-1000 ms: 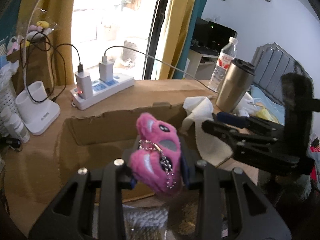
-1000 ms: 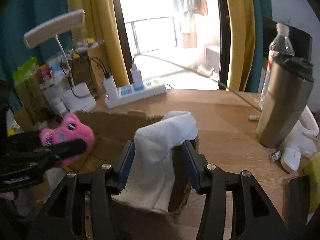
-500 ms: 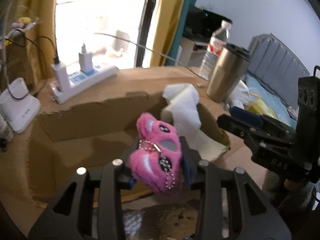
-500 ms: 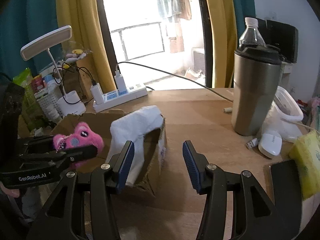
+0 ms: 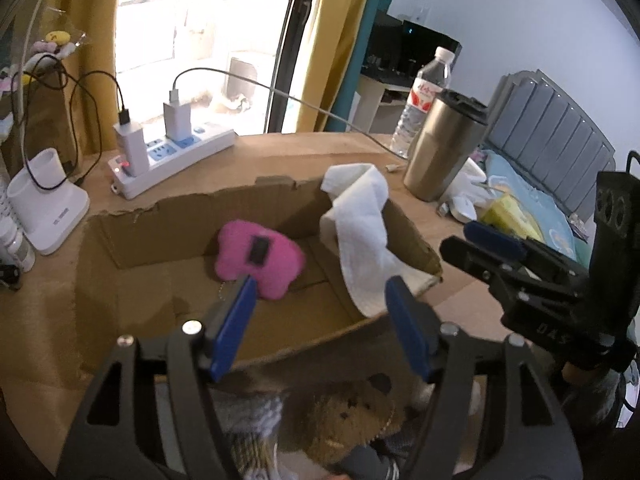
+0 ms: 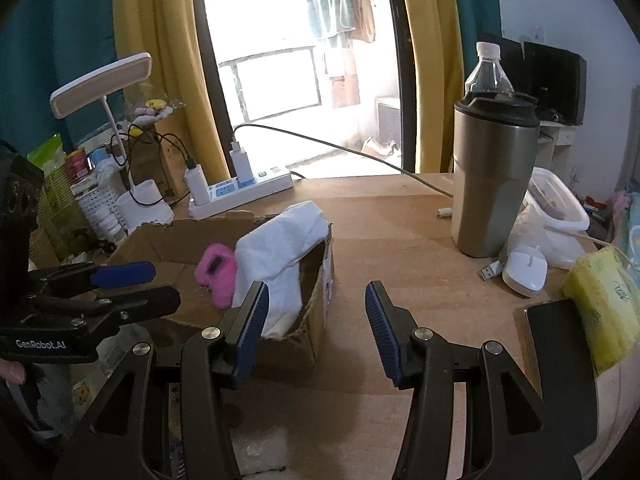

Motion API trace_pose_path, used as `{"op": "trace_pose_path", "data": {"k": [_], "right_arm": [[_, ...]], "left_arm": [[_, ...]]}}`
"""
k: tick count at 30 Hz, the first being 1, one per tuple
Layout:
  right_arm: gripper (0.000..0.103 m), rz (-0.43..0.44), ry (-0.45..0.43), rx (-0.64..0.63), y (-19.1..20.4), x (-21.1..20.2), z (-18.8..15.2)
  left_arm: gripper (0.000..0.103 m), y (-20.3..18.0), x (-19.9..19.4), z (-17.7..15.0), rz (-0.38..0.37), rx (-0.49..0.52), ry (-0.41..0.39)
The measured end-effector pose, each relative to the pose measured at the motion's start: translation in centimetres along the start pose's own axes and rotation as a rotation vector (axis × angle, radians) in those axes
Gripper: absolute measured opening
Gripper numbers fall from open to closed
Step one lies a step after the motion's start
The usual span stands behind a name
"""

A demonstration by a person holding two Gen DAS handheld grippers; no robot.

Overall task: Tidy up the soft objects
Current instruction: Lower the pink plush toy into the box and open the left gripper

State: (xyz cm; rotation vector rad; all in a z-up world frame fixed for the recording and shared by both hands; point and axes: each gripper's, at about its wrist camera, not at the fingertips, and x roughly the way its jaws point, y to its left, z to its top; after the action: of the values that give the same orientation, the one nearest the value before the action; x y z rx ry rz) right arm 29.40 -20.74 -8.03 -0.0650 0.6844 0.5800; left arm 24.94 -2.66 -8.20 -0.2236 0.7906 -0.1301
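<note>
Now that the left gripper (image 5: 320, 312) has just been opening and is hanging spread and empty, the pink plush (image 5: 258, 258) is lying inside the box (image 5: 132, 236) beside the towel (image 5: 360, 232), while the right gripper (image 6: 316, 312) is idling spread, holding nothing.

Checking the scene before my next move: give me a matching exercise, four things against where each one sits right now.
Things:
1. pink plush toy
2. white cloth towel
3. tall steel tumbler with black lid
4. brown teddy bear

Places:
A. draped over the box's wall
B. upright on the wooden table, outside the box
C. lying inside the open cardboard box
D. below the left hand-held gripper, in front of the box

Pairs: 1-C, 2-A, 3-B, 4-D
</note>
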Motion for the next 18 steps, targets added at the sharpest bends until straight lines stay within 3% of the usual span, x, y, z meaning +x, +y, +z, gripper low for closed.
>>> {"op": "trace_pose_path", "data": {"k": [18], "right_arm": [[0.053, -0.01, -0.025, -0.043, 4.3, -4.0, -1.1]], "left_arm": [[0.069, 1.4, -5.7, -2.9, 0.009, -0.014, -0.081]]}}
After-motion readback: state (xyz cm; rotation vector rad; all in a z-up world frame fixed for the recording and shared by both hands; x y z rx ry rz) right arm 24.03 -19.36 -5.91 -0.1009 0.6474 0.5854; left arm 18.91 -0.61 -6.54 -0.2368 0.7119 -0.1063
